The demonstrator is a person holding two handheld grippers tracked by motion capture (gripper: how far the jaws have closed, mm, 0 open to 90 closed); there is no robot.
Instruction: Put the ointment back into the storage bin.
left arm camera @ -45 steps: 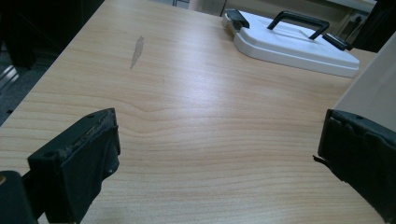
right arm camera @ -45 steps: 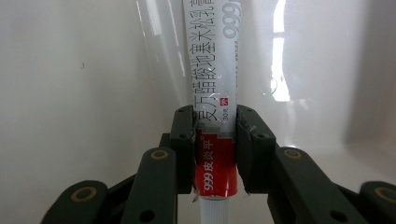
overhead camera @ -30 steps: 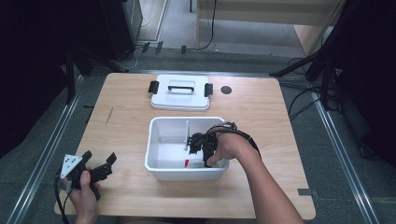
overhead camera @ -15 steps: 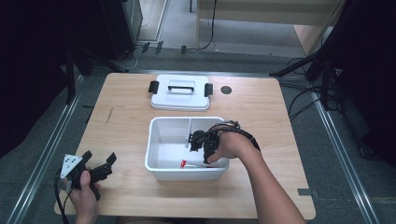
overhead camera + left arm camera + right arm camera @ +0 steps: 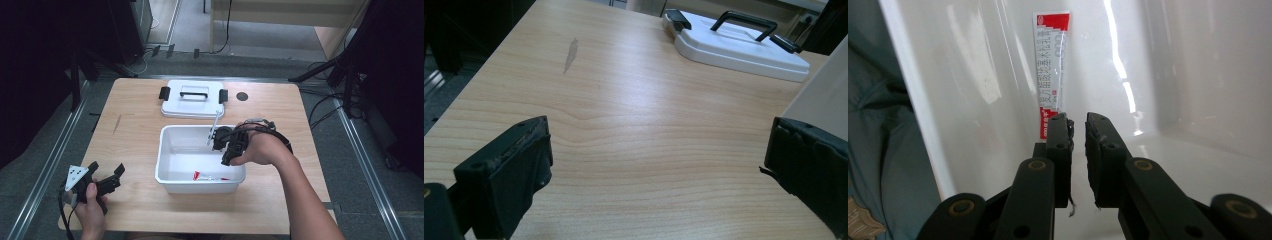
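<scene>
My right gripper is closed on nothing, above the red-and-white tube lying at the white bin's near wall. My left gripper gapes wide.

Tube lower end hidden behind right gripper; print perhaps too blurred to read.

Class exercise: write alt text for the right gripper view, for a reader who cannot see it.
Two black jaws of the right claw, nearly shut with nothing visibly between them, point into a white plastic bin. Beyond them, a red-and-white tube lies on the bin's floor.
</scene>
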